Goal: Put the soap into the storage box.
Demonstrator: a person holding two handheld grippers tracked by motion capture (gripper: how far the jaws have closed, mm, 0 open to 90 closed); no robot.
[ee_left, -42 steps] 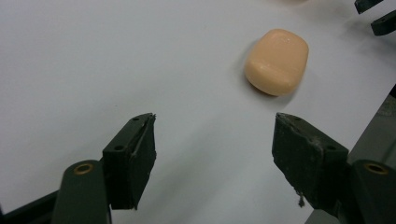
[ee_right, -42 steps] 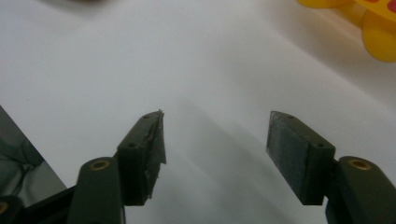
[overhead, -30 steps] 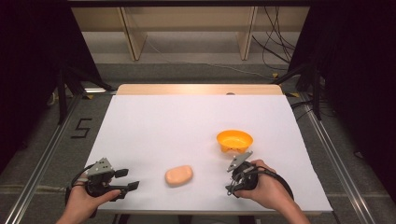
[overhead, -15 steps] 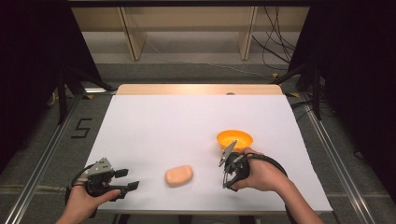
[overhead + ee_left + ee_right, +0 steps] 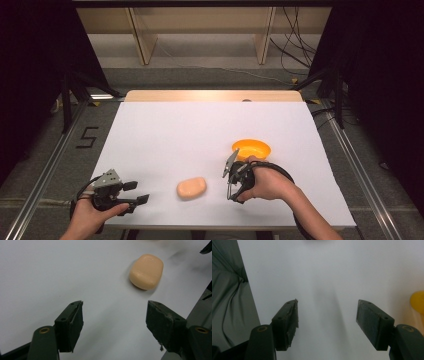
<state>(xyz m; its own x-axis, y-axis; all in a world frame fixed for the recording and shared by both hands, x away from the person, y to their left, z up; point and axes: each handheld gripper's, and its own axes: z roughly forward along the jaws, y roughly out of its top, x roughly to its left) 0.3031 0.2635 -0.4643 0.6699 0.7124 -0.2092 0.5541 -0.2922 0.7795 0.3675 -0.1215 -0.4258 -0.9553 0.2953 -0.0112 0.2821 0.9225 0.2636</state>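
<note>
Left gripper is seen at the tabletop's 7 o'clock, held low near the front edge; fingers are spread wide, nothing held between them. The soap bar lies flat at roughly 6 o'clock, between the two grippers, apart from both; in the left gripper view it sits ahead of the jaws, toward 1 o'clock. Right gripper is held at 5 o'clock, jaws pointed toward the bar, fingers wide open and empty. An orange bowl sits just behind that hand, at the gripper's 1 o'clock.

Handling judgement: the bar is taken as light, stiff and rounded, probably slick, so it could squirt out under a hard pinch. A grip across the short sides at mid-length is advised, fingers low to the tabletop, moderate squeeze.
</note>
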